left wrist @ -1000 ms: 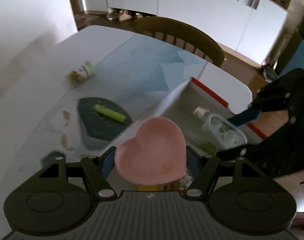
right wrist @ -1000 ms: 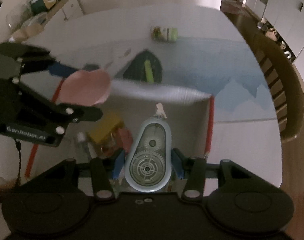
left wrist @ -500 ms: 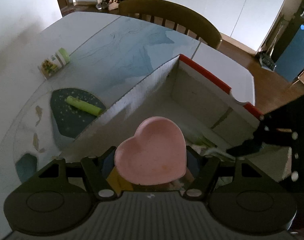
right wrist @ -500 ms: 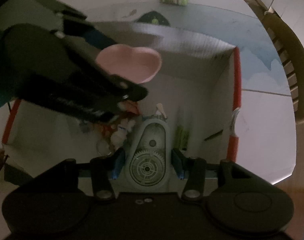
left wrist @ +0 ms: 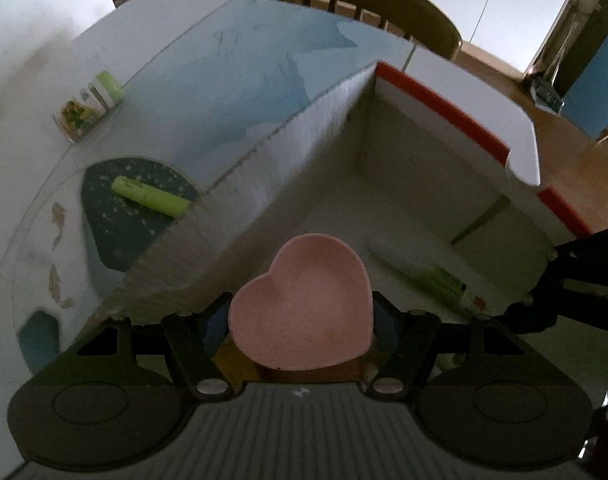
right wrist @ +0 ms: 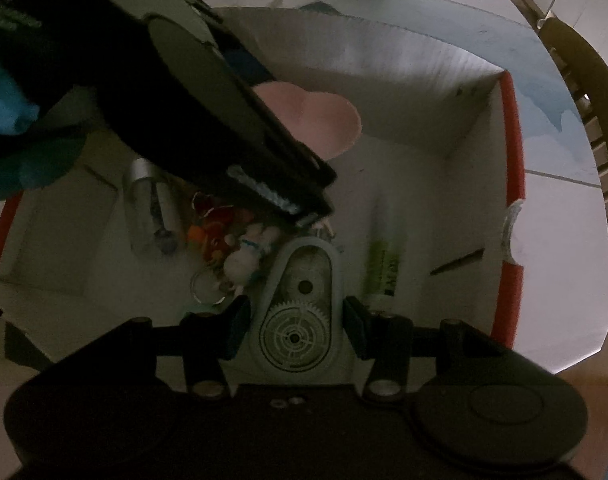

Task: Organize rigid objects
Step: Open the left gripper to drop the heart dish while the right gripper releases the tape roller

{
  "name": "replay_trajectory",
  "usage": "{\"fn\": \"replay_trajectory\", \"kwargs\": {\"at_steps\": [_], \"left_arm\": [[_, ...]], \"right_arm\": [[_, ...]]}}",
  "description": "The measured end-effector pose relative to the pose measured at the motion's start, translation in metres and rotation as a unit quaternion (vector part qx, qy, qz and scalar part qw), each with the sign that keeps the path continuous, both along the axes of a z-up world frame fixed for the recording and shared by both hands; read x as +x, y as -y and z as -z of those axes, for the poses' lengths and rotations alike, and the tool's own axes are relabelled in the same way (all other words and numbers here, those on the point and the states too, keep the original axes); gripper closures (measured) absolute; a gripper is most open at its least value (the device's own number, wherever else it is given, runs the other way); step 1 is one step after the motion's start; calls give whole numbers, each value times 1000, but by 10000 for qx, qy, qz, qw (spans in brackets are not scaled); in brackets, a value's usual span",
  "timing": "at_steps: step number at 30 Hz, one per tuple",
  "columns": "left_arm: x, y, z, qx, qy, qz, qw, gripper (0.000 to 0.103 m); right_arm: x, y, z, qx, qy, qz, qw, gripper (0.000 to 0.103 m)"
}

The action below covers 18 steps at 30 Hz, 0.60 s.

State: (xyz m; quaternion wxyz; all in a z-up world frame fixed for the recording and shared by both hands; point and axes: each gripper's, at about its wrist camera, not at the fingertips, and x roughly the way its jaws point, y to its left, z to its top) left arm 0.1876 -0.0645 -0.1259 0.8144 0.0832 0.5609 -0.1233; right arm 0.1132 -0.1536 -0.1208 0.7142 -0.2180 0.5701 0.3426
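Inside the box [left wrist: 444, 184], left gripper [left wrist: 301, 320] clamping pink heart dish [left wrist: 304, 308], right gripper [right wrist: 295, 320] seemingly gripping correction-tape dispenser [right wrist: 299, 308].

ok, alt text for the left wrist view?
Left gripper grips a pink heart-shaped dish above an open white cardboard box with red edges. A green highlighter and a green-capped bottle lie on the table outside it.
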Motion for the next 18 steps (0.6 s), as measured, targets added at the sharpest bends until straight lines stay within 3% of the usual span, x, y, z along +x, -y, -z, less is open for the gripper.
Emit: {"fn": "replay_trajectory", "kwargs": {"at_steps": [9, 18], "left_arm": [[5, 1, 16, 30, -298, -74, 9995, 31], [6, 3, 21, 89, -310, -84, 9994, 31]], "right_arm": [[6, -1, 0, 13, -88, -30, 10000, 54], [15, -3, -1, 16, -177, -5, 9998, 53]]}}
